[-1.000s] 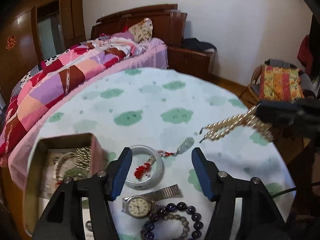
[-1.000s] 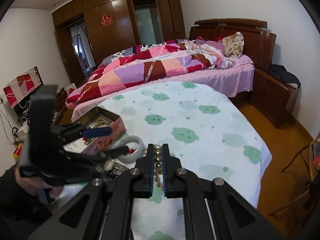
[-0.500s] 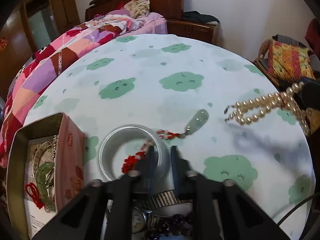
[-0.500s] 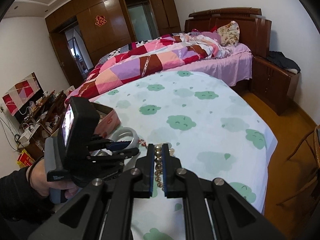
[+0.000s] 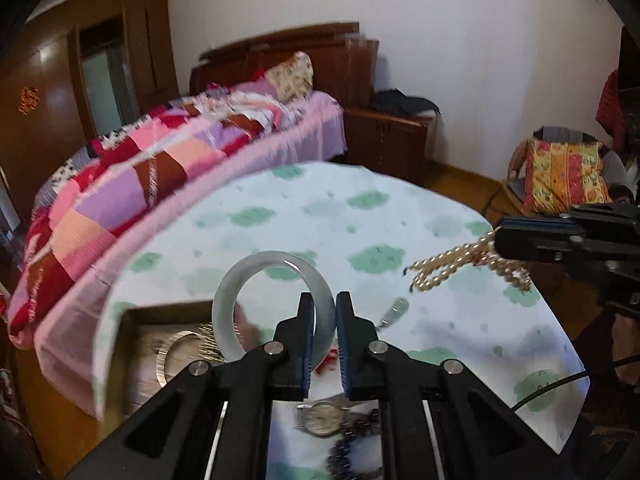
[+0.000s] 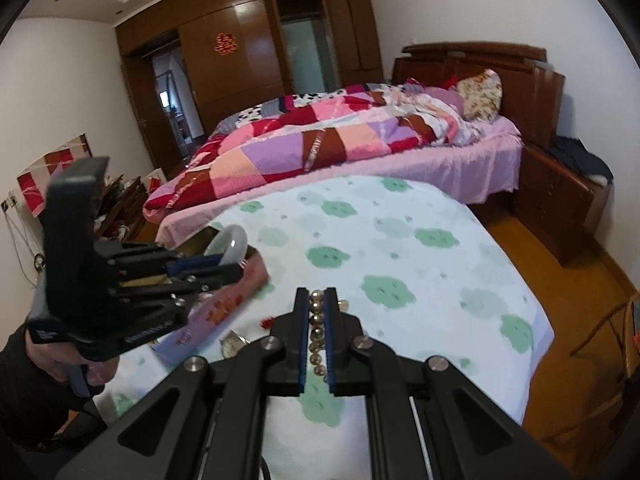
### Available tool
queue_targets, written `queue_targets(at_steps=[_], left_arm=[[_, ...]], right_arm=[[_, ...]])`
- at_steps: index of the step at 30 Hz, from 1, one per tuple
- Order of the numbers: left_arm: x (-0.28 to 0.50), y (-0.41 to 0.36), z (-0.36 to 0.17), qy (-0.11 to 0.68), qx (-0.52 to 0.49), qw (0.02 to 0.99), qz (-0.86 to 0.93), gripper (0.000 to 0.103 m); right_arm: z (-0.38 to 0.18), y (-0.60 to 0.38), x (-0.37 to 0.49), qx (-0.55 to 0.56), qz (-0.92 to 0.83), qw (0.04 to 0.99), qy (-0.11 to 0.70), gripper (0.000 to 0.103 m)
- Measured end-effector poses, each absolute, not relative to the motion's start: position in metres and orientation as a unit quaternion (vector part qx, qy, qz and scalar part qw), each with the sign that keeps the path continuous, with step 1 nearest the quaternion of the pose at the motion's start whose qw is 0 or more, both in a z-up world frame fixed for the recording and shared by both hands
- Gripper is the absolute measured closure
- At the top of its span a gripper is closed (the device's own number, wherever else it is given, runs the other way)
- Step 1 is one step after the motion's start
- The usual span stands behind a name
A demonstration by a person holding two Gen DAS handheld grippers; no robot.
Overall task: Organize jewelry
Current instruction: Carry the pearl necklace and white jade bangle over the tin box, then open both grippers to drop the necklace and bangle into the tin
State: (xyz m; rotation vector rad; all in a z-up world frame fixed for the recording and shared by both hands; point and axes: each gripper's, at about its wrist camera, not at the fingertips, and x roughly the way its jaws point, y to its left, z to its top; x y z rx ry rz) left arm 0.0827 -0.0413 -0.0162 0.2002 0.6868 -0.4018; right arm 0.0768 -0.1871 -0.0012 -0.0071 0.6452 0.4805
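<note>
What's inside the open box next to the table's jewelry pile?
Inside the open pink-sided tin box: a silver metal bangle and a metal watch band. The pale jade bangle hides the rest.

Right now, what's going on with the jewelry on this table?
The left gripper is shut on a pale bangle, held in the air near the open box. The right gripper is shut on a pearl necklace, also off the table. A watch and dark beads lie on the cloth.
</note>
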Motion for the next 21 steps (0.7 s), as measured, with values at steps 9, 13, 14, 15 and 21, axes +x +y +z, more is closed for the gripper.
queue_targets(at_steps=[9, 13, 14, 15, 21], left_arm=[[0.100, 0.023, -0.015, 0.339, 0.065, 0.930, -0.129, 0.093], [0.106, 0.046, -0.030, 0.352, 0.058, 0.928, -0.108, 0.093], [0.108, 0.050, -0.036, 0.356, 0.059, 0.927, -0.100, 0.093], [0.109, 0.053, -0.041, 0.360, 0.058, 0.926, -0.095, 0.093], [0.119, 0.073, -0.065, 0.381, 0.036, 0.921, -0.077, 0.093]], right_arm=[[0.016, -0.113, 0.100, -0.042, 0.291, 0.907, 0.300, 0.094], [0.010, -0.079, 0.111, -0.050, 0.314, 0.898, 0.303, 0.094], [0.008, -0.074, 0.112, -0.050, 0.318, 0.897, 0.304, 0.094], [0.005, -0.066, 0.115, -0.052, 0.323, 0.894, 0.305, 0.094], [-0.017, -0.032, 0.130, -0.068, 0.326, 0.887, 0.319, 0.094]])
